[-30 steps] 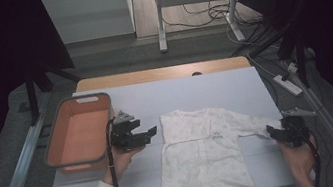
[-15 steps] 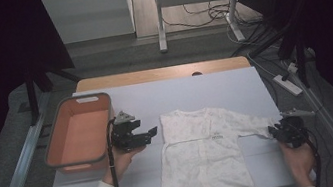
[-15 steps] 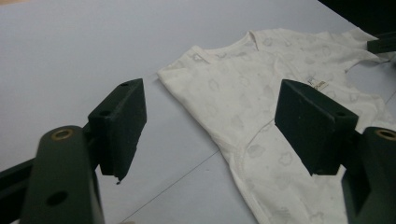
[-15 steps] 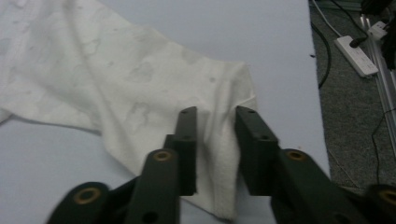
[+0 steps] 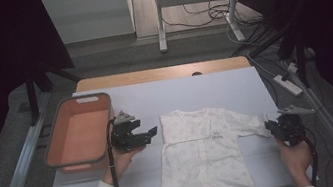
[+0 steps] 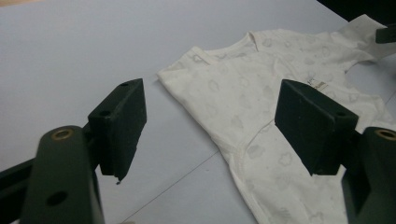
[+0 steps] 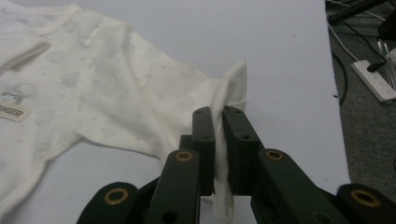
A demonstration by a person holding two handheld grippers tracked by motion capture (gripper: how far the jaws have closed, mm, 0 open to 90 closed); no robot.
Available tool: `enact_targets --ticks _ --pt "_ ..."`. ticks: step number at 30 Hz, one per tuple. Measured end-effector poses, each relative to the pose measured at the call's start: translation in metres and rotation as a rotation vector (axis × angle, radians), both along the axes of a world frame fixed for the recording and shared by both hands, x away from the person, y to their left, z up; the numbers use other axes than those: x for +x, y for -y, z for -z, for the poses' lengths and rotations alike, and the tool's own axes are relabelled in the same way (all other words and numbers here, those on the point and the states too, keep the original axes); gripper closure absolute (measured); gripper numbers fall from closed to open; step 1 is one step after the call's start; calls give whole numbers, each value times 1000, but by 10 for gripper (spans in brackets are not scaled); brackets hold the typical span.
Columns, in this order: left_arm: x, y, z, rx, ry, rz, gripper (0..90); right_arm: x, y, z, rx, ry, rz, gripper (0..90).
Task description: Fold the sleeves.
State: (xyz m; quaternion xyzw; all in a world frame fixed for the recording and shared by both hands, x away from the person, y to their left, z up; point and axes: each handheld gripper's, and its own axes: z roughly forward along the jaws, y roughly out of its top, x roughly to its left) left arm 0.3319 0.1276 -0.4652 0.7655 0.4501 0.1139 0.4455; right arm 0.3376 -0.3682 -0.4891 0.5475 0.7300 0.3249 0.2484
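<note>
A white baby garment with a faint cloud print lies flat on the white table. One sleeve stretches out to the right. My right gripper is at that sleeve's end. Its jaws have just been closing and now pinch the cuff, which stands up between the pads of the right gripper. My left gripper hovers open just left of the garment's other shoulder. In the left gripper view the jaws of that gripper stand wide apart with the garment beyond them.
An orange basket with nothing in it stands at the table's left side, right beside my left hand. A white power strip with cables lies on the floor off the table's right edge. Bare table stretches behind the garment.
The right gripper's jaws have come together on the sleeve cuff, and that hand has shifted slightly. The left gripper and the garment's body have stayed put.
</note>
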Motion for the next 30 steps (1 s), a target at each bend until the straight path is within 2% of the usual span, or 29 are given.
enact_targets --ticks 8,18,30 --pt "0 0 0 1 -1 -1 253 -2 -12 -9 25 29 -40 833" --pt "0 0 0 4 -3 1 252 -5 -24 -19 35 61 -83 832" --pt "0 0 0 6 -3 0 248 -8 -45 -31 43 99 -159 832"
